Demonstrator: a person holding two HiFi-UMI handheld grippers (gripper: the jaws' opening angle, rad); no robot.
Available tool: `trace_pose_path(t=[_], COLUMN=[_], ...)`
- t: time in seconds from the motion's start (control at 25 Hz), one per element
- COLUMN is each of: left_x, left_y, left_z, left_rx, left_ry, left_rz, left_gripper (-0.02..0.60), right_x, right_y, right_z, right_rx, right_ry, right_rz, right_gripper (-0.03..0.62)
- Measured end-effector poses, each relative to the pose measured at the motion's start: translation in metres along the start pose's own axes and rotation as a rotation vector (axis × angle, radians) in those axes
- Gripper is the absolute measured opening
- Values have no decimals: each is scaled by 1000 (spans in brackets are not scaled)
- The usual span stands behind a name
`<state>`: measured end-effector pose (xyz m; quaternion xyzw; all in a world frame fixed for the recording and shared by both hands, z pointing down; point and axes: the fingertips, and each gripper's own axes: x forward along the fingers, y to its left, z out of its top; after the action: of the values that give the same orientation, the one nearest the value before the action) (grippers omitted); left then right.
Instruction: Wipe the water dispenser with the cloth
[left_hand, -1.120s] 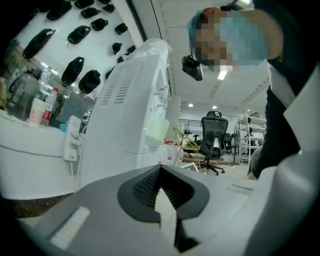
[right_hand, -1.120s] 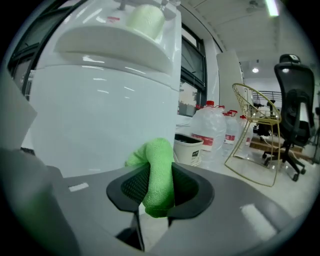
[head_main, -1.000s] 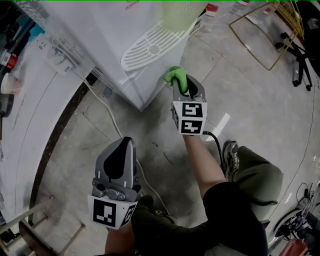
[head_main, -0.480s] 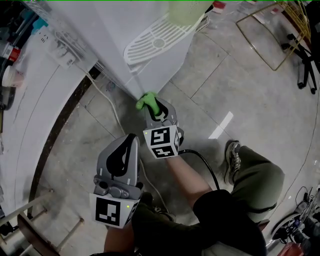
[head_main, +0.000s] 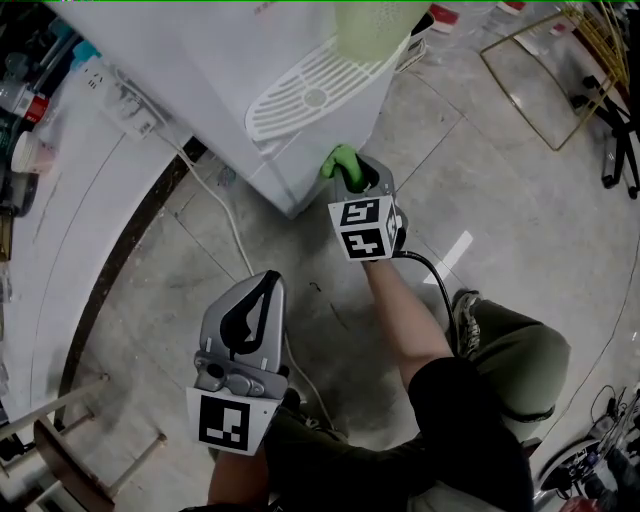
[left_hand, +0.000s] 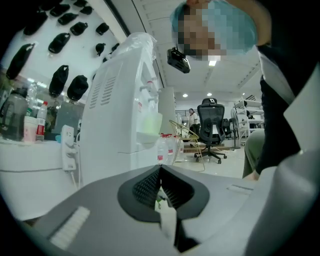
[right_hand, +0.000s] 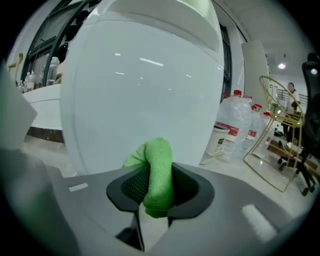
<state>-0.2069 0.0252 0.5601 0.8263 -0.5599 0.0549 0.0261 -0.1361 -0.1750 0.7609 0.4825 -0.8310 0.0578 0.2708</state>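
Right gripper (head_main: 355, 178) clamped on a folded green cloth (right_hand: 157, 170); the wad points straight at the lower front panel of the white water dispenser (head_main: 210, 60), near its bottom corner, contact uncertain; left gripper (head_main: 258, 300) closed on nothing, held low and farther back; right is nearer; grey tiled floor (head_main: 500, 180), open to the right.

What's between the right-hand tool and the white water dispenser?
Only the green cloth, clamped in the right gripper, just before the water dispenser's panel; clearest in the right gripper view.
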Motion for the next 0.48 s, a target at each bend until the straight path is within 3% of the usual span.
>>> trace_pose_path(t=[0.32,0.48], left_x=[17,22], left_y=[-6,-8], left_z=[-7,-9], left_rx=[24,16], left_ry=[42,67], left_rz=[12,20], left_gripper=[2,2], right_x=[41,54], right_y=[-97,-126], right_z=[5,14], right_rx=[7,-47], right_ry=[63,67], right_rz=[-95,-133], right_gripper=[118,118])
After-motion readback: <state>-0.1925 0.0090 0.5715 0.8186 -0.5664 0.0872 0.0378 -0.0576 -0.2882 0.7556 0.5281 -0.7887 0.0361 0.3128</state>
